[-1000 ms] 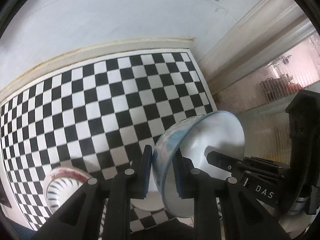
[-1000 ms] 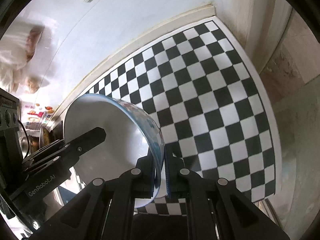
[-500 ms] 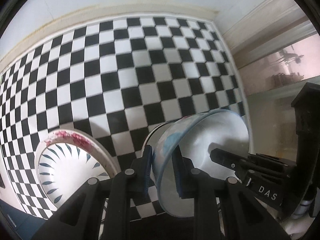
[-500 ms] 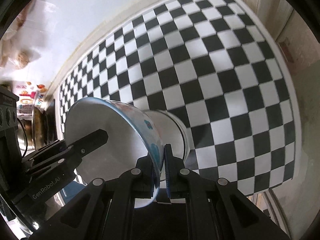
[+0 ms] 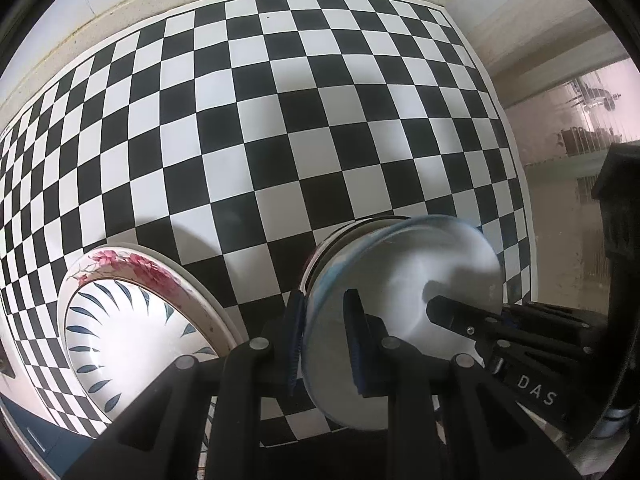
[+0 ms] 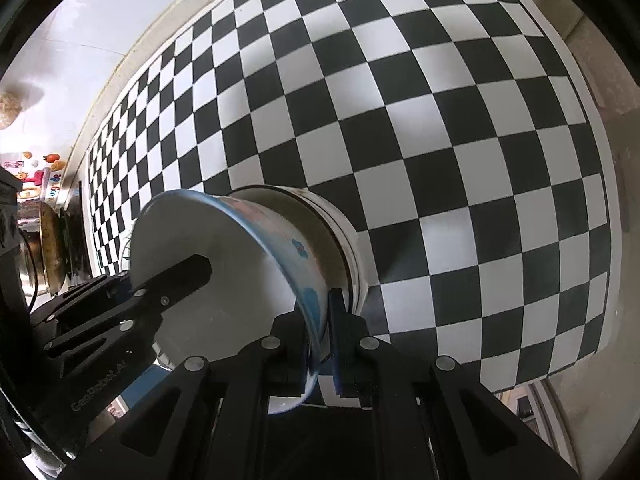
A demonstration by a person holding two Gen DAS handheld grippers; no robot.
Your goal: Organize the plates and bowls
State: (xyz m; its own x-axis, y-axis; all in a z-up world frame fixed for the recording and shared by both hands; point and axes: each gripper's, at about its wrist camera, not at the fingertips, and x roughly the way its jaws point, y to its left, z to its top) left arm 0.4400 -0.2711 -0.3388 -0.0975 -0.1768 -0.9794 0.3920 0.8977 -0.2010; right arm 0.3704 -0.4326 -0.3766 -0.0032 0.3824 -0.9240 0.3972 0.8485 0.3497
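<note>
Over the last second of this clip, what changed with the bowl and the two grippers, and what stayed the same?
Both grippers carried the blue-patterned bowl down toward the checkered mat; it now sits in the mouth of the white bowl beneath it. Nothing was released: the left gripper and the right gripper stay clamped on opposite sides of the rim. The stacked plates have not moved.
</note>
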